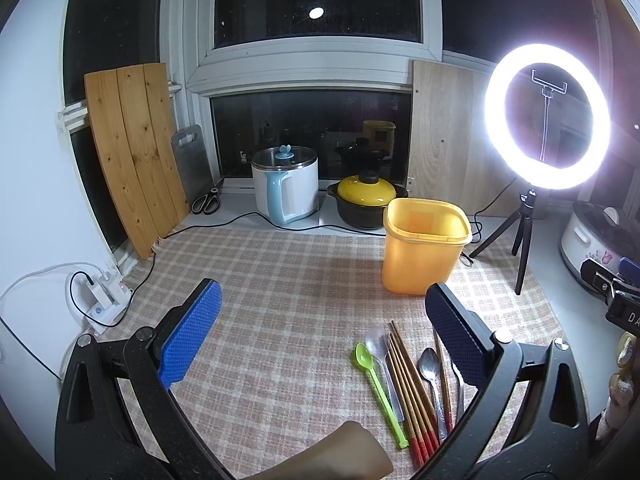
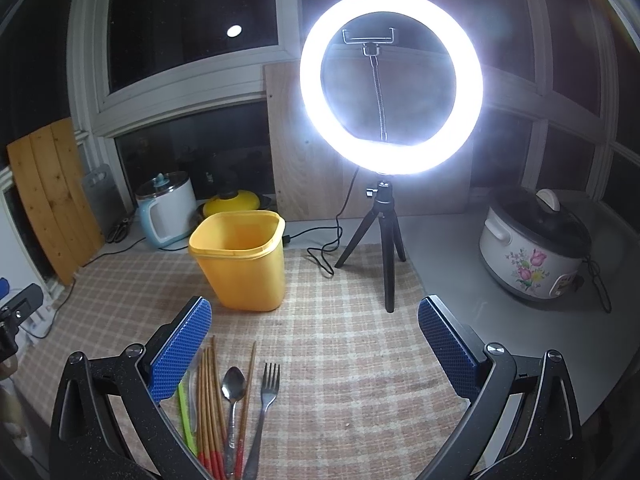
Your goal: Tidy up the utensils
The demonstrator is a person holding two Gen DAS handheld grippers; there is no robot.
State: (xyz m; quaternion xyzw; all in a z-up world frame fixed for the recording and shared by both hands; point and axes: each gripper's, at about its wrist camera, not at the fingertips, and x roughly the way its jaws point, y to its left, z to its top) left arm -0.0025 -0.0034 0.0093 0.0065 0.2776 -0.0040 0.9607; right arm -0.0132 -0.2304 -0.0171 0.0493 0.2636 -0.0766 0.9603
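Utensils lie side by side on the checked cloth: a green plastic spoon point(image 1: 378, 390), a clear spoon point(image 1: 378, 346), several red-tipped wooden chopsticks point(image 1: 410, 390), a metal spoon point(image 1: 430, 368) and a fork, mostly hidden behind my right-hand finger in the left wrist view. The right wrist view shows the chopsticks point(image 2: 210, 404), metal spoon point(image 2: 233, 386) and fork point(image 2: 269, 390) at lower left. An empty yellow container point(image 1: 422, 248) point(image 2: 240, 260) stands upright behind them. My left gripper point(image 1: 324, 332) is open, left of the utensils. My right gripper point(image 2: 314, 348) is open above the cloth, to their right.
A lit ring light on a tripod point(image 2: 390, 92) stands right of the container, its cable trailing on the cloth. A white kettle point(image 1: 286, 188), a yellow-lidded pot point(image 1: 366, 200) and boards line the window. A rice cooker point(image 2: 534, 248) sits right. A power strip point(image 1: 106, 296) lies far left.
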